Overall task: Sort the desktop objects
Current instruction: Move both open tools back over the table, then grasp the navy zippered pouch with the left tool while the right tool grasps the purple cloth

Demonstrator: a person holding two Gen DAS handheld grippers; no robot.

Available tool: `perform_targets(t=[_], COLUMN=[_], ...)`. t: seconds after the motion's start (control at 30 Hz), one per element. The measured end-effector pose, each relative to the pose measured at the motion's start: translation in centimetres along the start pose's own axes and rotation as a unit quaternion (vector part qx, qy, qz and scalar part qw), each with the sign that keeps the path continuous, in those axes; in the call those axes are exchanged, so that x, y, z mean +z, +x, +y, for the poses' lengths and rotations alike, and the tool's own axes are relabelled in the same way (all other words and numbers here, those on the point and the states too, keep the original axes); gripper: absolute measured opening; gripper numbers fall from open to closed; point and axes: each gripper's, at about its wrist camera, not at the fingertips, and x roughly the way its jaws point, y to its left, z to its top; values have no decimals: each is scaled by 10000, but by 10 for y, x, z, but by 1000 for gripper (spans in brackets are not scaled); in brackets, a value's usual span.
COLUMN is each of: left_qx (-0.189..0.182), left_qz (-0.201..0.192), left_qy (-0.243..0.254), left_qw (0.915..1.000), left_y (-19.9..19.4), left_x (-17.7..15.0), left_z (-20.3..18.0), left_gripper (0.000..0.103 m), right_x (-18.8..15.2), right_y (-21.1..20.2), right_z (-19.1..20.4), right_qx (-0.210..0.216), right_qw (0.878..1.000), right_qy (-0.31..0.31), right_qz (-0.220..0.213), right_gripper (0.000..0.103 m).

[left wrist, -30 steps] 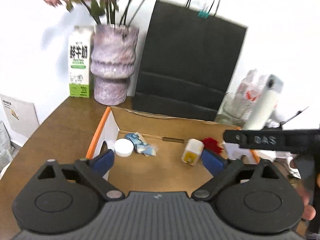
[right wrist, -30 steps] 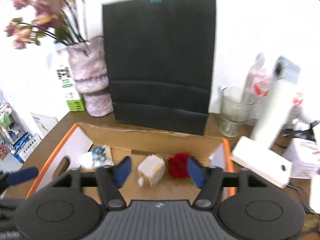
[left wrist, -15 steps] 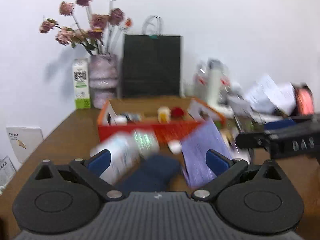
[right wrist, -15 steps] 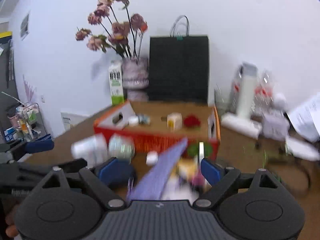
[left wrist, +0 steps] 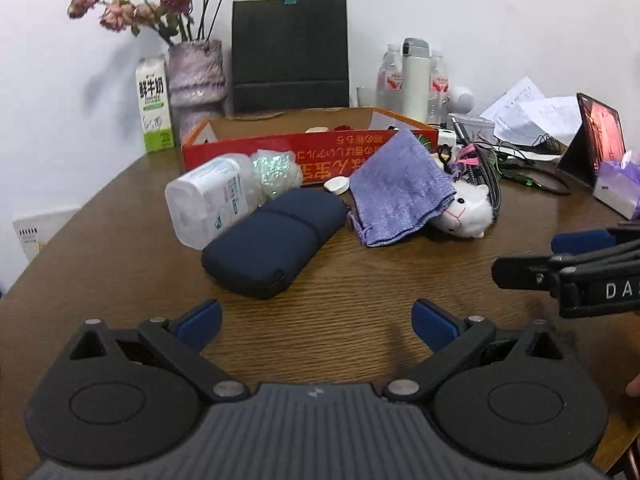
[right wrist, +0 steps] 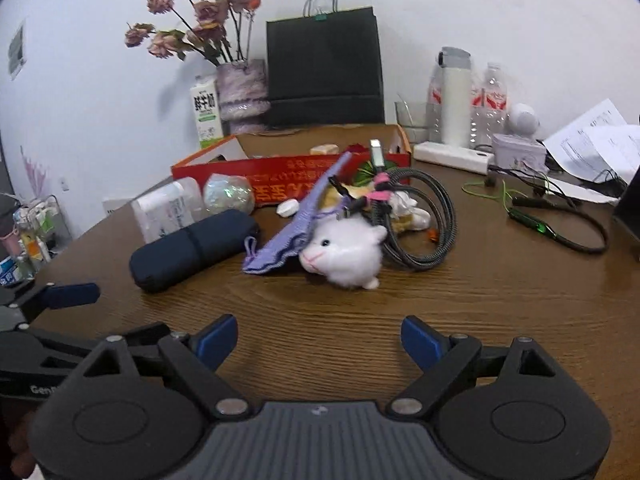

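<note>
Grippers just backed off from the far orange box: left gripper [left wrist: 316, 320] and right gripper [right wrist: 318, 336] both gape wide, empty, right's jaws just widened, so the near clutter's next, probably.

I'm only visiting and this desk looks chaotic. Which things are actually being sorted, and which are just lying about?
Likely being sorted:
- dark blue zipped fabric pouch
- purple cloth
- white plush toy animal
- clear plastic tub
- braided coiled cable
- orange cardboard box

Probably just lying about:
- black paper bag
- vase of dried flowers
- milk carton
- loose papers
</note>
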Motion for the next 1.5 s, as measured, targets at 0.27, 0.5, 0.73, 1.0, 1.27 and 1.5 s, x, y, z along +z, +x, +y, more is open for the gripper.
perform_targets(t=[0.27, 0.5, 0.73, 1.0, 1.27, 1.5], left_qx=[99, -162, -510, -339, -128, -199], left_qz=[-131, 4, 612, 574, 651, 714], left_qy=[-52, 50, -264, -434, -559, -322], left_qw=[9999, 9999, 9965, 9968, 9962, 9967], left_y=[10, 55, 102, 74, 15, -13], left_x=[14, 46, 61, 50, 18, 3], left_z=[13, 31, 47, 42, 36, 27], left_gripper=[103, 102, 90, 69, 69, 75], right_x=[15, 54, 65, 73, 62, 31], right_y=[10, 38, 50, 93, 57, -3], right_z=[-4, -7, 1, 36, 38, 18], right_qx=[-208, -296, 201, -34, 334, 742], right_qw=[9992, 9980, 9987, 9932, 9935, 9927], right_qy=[-282, -458, -336, -1160, -1076, -877], right_qz=[-178, -312, -315, -32, -155, 367], right_gripper=[84, 60, 59, 12, 7, 7])
